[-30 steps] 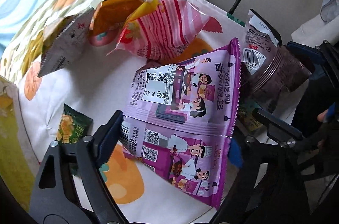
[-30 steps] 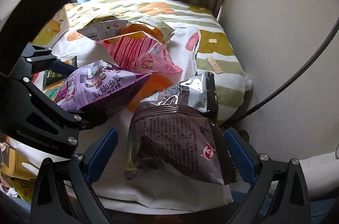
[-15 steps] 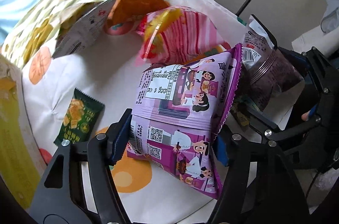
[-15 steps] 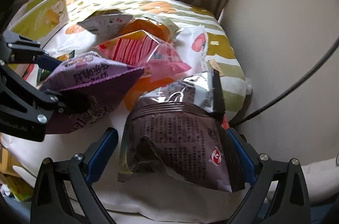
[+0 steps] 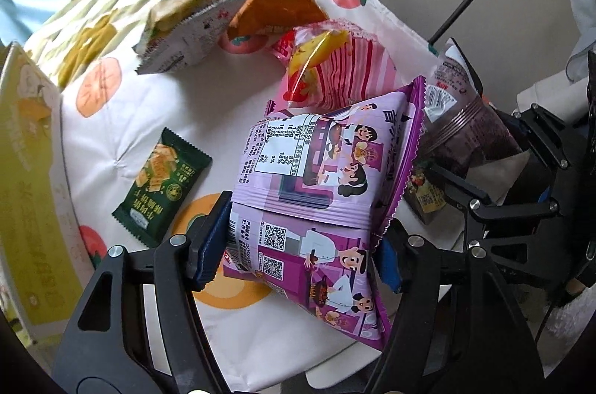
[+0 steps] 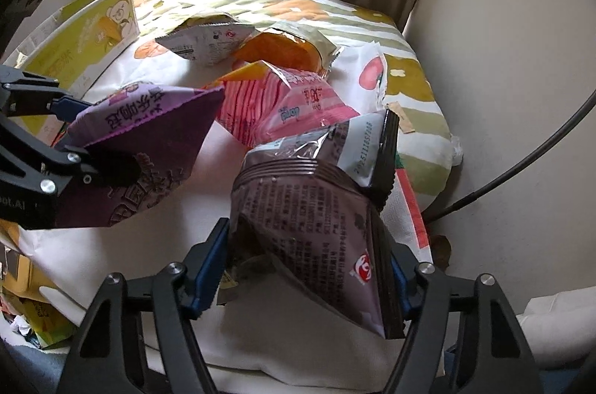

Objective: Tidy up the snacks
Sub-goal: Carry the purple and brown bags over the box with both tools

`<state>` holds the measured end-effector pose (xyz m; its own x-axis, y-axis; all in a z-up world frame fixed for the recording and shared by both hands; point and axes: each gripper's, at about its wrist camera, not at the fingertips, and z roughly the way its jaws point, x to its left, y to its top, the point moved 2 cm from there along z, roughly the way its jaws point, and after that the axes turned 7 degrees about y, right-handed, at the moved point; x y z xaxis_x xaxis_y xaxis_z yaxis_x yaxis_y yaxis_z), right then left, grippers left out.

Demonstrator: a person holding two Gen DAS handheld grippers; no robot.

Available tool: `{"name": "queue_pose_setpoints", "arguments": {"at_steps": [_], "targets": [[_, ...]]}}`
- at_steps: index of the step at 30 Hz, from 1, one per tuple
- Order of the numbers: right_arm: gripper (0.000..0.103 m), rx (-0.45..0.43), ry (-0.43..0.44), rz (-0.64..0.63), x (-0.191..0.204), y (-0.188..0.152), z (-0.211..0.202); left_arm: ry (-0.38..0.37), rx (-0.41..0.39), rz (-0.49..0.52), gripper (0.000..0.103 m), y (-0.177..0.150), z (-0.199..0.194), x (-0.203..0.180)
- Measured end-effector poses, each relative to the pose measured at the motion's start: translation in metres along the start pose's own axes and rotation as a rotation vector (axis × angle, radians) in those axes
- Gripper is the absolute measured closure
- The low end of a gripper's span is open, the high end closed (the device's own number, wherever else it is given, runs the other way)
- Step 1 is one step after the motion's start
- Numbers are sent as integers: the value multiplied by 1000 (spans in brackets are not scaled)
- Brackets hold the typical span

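A purple snack bag [image 5: 327, 178] with cartoon cooks is pinched at its lower sides by my left gripper [image 5: 300, 252], which is shut on it and holds it tilted above the fruit-print cloth [image 5: 111, 118]. The right wrist view shows the same purple bag [image 6: 149, 148] at the left. Just right of it is a dark brown snack bag [image 6: 309, 207]. My right gripper [image 6: 301, 275] is closing on this bag, and both blue pads press its sides. The brown bag [image 5: 469, 133] also appears at the right edge of the left wrist view.
Behind lie a pink striped bag [image 5: 335, 73], an orange bag [image 5: 275, 10] and a silver-white bag [image 5: 182, 36]. A small green pack [image 5: 160, 185] lies flat at the left, beside a yellow box [image 5: 26, 189]. A wall and a black cable [image 6: 521, 163] close the right side.
My left gripper closed on the purple bag and raised it slightly. My right gripper's wide jaws came in onto the brown bag's sides.
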<state>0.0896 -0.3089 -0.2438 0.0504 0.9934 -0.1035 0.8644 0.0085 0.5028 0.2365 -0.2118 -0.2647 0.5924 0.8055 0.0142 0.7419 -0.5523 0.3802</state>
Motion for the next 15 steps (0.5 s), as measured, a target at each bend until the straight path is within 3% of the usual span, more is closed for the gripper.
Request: {"name": "queue_pose_setpoints", "arguments": {"at_steps": [9, 15], "targets": [[35, -63, 54, -29, 9, 12, -37, 44, -81, -68, 40, -11, -55, 2], [35, -109, 102, -92, 23, 37, -67, 98, -151, -152, 40, -17, -102, 18]]}}
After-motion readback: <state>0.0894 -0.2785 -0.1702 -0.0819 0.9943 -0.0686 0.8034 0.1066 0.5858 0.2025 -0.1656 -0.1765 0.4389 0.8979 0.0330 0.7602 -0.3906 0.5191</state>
